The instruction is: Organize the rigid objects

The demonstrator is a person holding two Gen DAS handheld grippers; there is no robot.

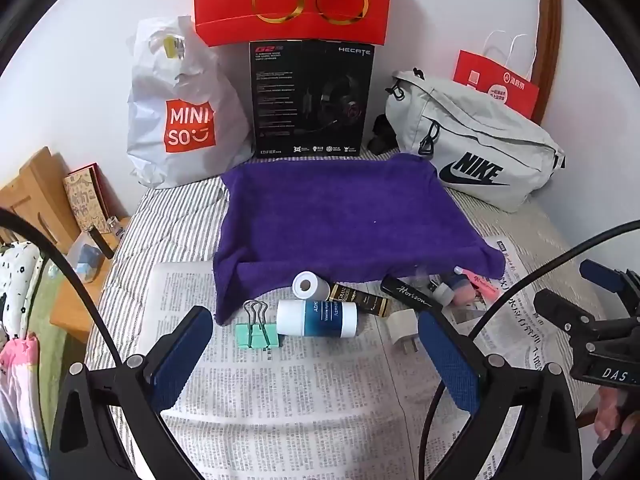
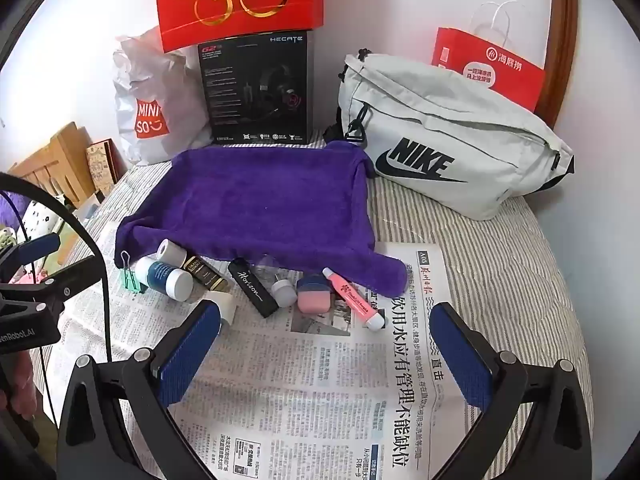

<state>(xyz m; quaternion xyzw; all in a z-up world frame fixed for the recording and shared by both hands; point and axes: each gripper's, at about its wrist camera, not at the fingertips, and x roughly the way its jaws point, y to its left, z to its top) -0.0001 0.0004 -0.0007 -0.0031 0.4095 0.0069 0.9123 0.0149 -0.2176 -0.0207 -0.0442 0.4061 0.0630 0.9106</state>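
I note both grippers, left gripper (image 1: 316, 356) and right gripper (image 2: 324, 344), gaping, empty; the vaseline jar (image 1: 317, 318) at twelve o'clock looks light, slick: grasp mid-body.

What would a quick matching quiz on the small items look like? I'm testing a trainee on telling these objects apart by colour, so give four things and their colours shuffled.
Things:
1. binder clip
2. highlighter pen
3. Horizon box
4. towel

Colours:
A. purple
B. black with white script
C. mint green with metal handles
D. pink with white ends

Pairs: 1-C, 2-D, 3-B, 4-A
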